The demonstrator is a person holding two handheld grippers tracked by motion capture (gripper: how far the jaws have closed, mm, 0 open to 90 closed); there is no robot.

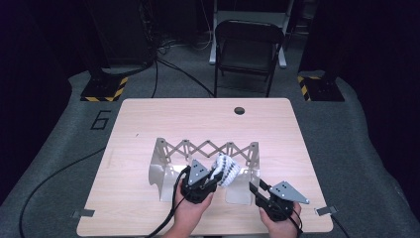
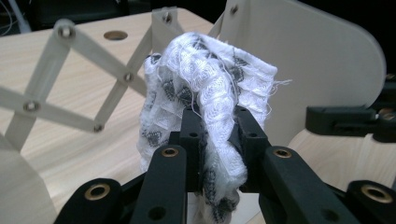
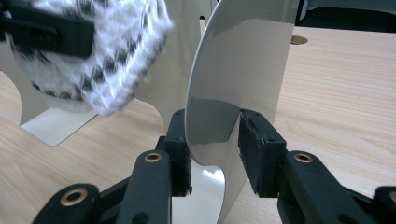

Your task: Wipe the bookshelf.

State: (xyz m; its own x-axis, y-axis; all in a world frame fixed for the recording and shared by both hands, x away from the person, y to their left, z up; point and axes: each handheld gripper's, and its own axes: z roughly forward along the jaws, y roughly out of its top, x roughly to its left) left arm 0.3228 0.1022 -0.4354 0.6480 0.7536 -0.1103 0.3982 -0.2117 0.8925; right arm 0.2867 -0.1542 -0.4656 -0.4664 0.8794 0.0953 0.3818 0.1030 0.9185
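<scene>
Here the left gripper (image 2: 217,140) clamps a bunched cloth (image 2: 210,79) beside the rack's end plate (image 3: 243,70), an upright panel the right gripper (image 3: 215,149) straddles, contact unclear.

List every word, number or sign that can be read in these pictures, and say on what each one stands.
"6": a large dark number on the grey floor, left of the wooden table in the high view.
No other text can be read; the yellow-and-black stripes on the stand bases carry no words.
</scene>
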